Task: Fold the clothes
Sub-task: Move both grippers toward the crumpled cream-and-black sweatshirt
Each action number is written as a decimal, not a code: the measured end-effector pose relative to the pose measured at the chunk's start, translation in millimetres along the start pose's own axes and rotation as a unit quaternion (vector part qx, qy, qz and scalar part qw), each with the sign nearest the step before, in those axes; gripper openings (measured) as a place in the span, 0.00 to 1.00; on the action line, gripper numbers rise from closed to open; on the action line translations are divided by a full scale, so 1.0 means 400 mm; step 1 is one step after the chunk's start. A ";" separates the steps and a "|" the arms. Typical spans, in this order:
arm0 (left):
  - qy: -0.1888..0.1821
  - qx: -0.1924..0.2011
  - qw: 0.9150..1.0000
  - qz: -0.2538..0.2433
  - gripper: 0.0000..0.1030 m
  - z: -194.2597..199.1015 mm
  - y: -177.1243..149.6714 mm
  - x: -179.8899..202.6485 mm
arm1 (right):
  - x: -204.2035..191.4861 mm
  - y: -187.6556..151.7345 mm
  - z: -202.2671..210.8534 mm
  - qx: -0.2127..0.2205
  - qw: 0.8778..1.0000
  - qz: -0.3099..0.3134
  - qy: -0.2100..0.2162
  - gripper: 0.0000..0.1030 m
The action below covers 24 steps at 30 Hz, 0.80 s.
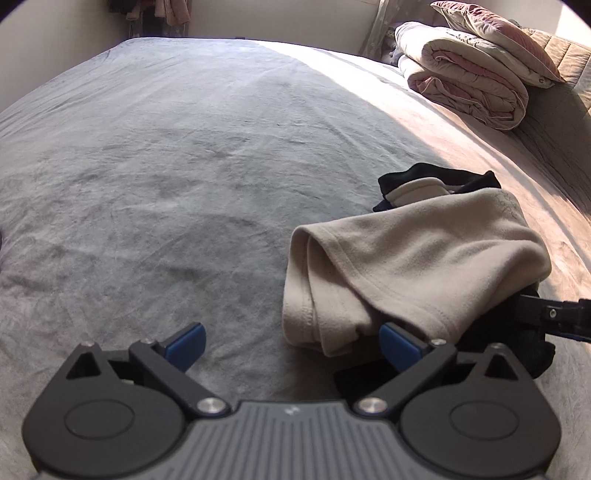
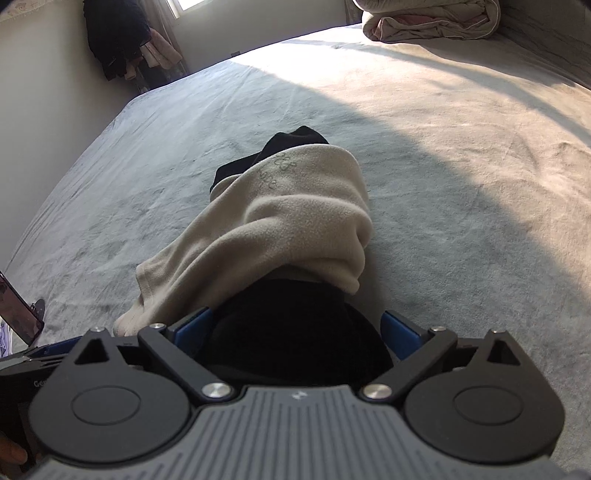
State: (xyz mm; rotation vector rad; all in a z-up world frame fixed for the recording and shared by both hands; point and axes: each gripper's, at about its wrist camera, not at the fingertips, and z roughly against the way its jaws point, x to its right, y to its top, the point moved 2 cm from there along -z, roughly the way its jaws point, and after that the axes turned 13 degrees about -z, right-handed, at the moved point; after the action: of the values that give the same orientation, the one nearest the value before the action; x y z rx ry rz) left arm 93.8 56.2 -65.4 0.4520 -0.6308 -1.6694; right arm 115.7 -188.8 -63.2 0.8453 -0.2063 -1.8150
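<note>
A beige fleece garment (image 1: 413, 258) lies bunched on the grey bed sheet (image 1: 147, 166), draped over a black garment (image 1: 439, 177). My left gripper (image 1: 293, 345) is open just left of the pile's near end, and its right blue fingertip (image 1: 400, 345) touches the beige hem. In the right wrist view the beige fleece (image 2: 288, 221) covers the far part of the black garment (image 2: 295, 350). My right gripper (image 2: 297, 330) stands open, its blue fingers spread on either side of the black cloth's near end. The right gripper's body (image 1: 554, 317) pokes in under the pile.
A folded quilt stack (image 1: 469, 81) with a pillow on top sits at the bed's far right corner, also the quilt (image 2: 432, 18). Dark clothes hang (image 2: 118, 40) in the room corner. A phone on a stand (image 2: 18, 314) is at the left edge.
</note>
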 end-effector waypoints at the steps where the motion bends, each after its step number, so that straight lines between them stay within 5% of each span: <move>1: -0.007 -0.003 1.000 0.006 0.94 -0.006 0.003 -0.006 | 0.002 0.001 0.004 0.000 1.000 -0.001 0.005 0.81; 5: -0.027 -0.013 0.999 0.035 0.80 -0.026 0.007 -0.025 | 0.001 0.008 0.042 0.015 1.000 0.000 0.022 0.70; 10: -0.043 -0.011 0.997 0.062 0.62 -0.044 0.009 -0.042 | -0.018 0.016 0.089 0.025 0.997 -0.003 0.077 0.69; 16: -0.060 0.004 0.996 0.069 0.45 -0.050 0.010 -0.040 | -0.073 -0.024 0.067 -0.030 0.989 -0.018 0.147 0.69; 24: -0.086 0.007 0.992 0.087 0.21 -0.062 0.006 -0.043 | -0.071 -0.061 -0.019 -0.092 0.986 -0.051 0.125 0.69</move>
State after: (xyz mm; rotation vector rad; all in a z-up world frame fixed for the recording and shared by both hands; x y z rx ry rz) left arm 114.1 68.7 -83.8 0.2555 -0.7874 -1.5479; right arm 107.1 -152.0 -68.4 0.9552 0.1677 -1.7712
